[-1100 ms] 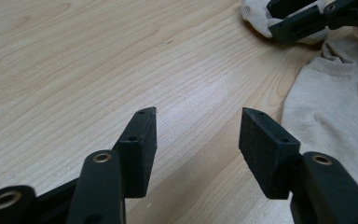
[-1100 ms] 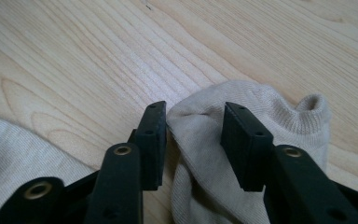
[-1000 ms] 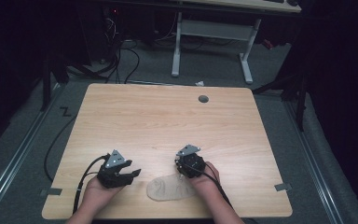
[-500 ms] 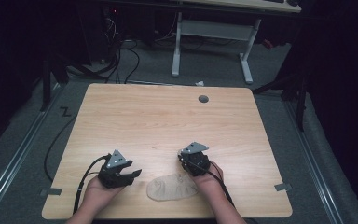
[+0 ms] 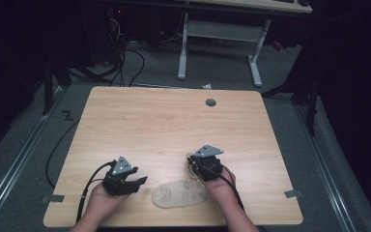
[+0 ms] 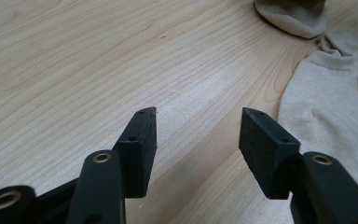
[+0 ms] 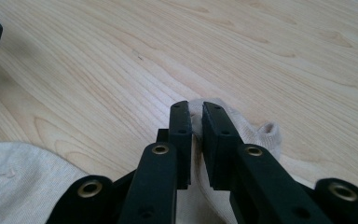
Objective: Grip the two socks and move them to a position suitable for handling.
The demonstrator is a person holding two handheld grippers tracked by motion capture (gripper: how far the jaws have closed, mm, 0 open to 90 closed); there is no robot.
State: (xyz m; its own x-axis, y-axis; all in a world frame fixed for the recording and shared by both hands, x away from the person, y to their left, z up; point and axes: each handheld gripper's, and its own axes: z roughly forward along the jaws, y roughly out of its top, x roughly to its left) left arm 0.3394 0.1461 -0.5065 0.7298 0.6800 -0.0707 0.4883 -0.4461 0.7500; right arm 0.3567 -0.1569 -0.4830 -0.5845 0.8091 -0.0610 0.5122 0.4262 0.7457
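A beige sock [image 5: 178, 195] lies flat near the table's front edge, between my two grippers. My right gripper [image 5: 193, 169] holds the sock's right end; its jaws have just been closing. In the right gripper view the right gripper [image 7: 196, 109] is shut on a raised fold of the sock [image 7: 261, 135]. My left gripper [image 5: 142, 181] rests just left of the sock. In the left gripper view the left gripper [image 6: 198, 126] stands open over bare wood, with the sock [image 6: 326, 98] to its right, apart from the pads.
The wooden table [image 5: 174, 121] has a round grommet hole [image 5: 210, 102] near its far edge. Beyond it are a white desk frame [image 5: 217, 34] and floor cables [image 5: 125, 53]. Bits of tape [image 5: 290, 194] mark the front corners.
The right gripper's jaws have closed on the sock's end and the gripper has risen slightly with it. The left gripper has stayed where it was.
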